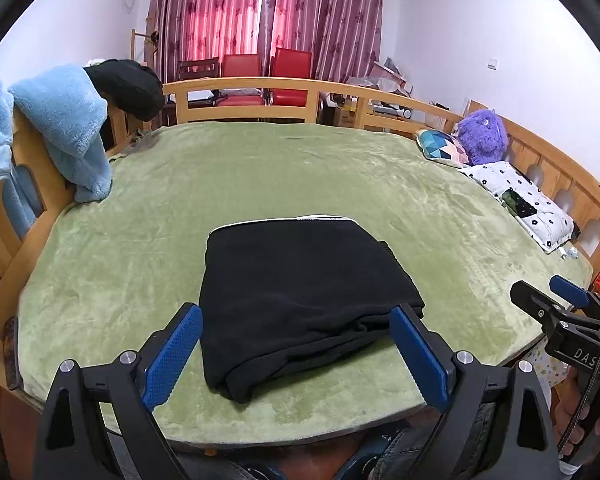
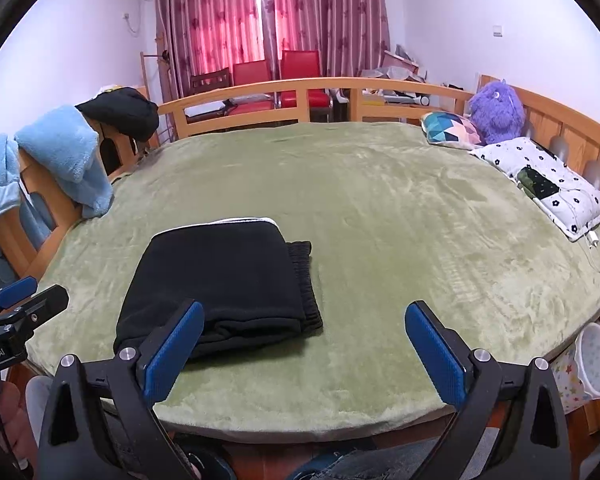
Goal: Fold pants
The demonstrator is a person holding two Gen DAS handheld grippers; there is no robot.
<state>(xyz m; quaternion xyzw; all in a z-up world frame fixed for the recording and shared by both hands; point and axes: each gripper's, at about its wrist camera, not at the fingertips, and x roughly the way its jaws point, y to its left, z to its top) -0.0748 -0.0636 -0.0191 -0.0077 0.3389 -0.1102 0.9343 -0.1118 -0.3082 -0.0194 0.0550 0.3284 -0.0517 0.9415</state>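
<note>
The black pants [image 1: 296,300] lie folded into a compact rectangle on the green blanket [image 1: 260,176] near the bed's front edge. In the right wrist view the pants [image 2: 220,284] show a ribbed waistband sticking out on the right side. My left gripper [image 1: 298,354] is open and empty, held just in front of the pants, its blue fingers either side of the near edge. My right gripper [image 2: 304,354] is open and empty, to the right of the pants above the bare blanket. Each gripper shows at the edge of the other's view.
A light blue towel [image 1: 68,128] and a dark garment [image 1: 128,84] hang on the wooden rail at left. Pillows [image 2: 548,184] and a purple plush toy [image 2: 496,112] lie at the right. A bin [image 2: 592,364] stands beside the bed at right. Red chairs [image 1: 268,76] stand behind.
</note>
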